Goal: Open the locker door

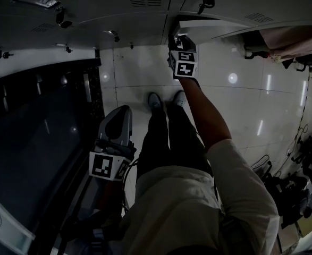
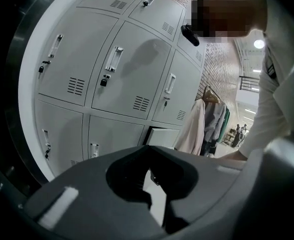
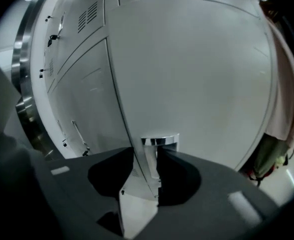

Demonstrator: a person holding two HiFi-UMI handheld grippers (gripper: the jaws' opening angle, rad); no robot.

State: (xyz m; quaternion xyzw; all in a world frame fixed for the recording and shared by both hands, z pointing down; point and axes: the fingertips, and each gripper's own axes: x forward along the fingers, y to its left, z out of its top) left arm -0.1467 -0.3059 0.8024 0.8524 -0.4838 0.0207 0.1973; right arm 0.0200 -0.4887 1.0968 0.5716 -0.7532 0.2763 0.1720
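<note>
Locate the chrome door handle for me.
Right gripper view, centre: the chrome door handle sits between the right tongs, at the edge of the grey metal locker door.

Locker room: grey metal lockers (image 2: 121,69), coats on hangers (image 2: 207,119), glossy tiled floor (image 1: 235,105).

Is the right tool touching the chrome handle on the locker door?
Cannot tell. In the right gripper view the handle stands between the jaws of the right tool, close against one jaw, with a sliver beside the other; no contact shows plainly.
</note>
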